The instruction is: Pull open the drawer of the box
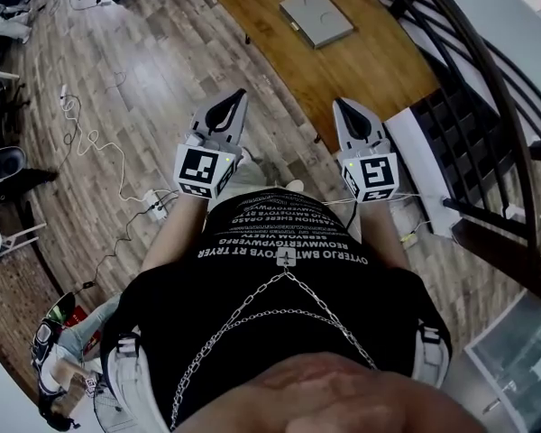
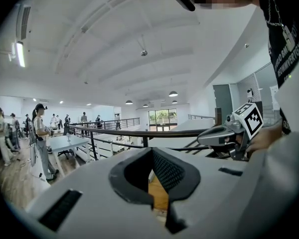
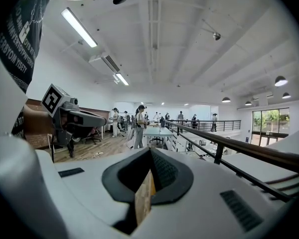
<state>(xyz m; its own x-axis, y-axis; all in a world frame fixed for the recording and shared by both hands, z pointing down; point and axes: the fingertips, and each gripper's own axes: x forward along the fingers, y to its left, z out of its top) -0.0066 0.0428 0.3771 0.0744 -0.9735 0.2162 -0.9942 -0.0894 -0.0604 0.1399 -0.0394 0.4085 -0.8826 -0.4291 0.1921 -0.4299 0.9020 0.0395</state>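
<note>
A flat grey box [image 1: 316, 16] lies on a wooden table [image 1: 370, 66] at the top of the head view, well beyond both grippers. My left gripper [image 1: 232, 100] and my right gripper [image 1: 343, 106] are held side by side in front of the person's torso, both pointing towards the table. Their jaws are shut with nothing between them. In the left gripper view the left gripper [image 2: 150, 153] points over a railing, and the right gripper [image 2: 224, 133] shows beside it. The right gripper view shows the right gripper [image 3: 149, 156], with the left gripper [image 3: 77, 118] to its left. The box is not in either gripper view.
A black railing [image 1: 487, 106] runs along the right of the table. White cables and a power strip [image 1: 153, 204] lie on the wooden floor at the left. Several people stand around a white table [image 3: 157, 130] far off.
</note>
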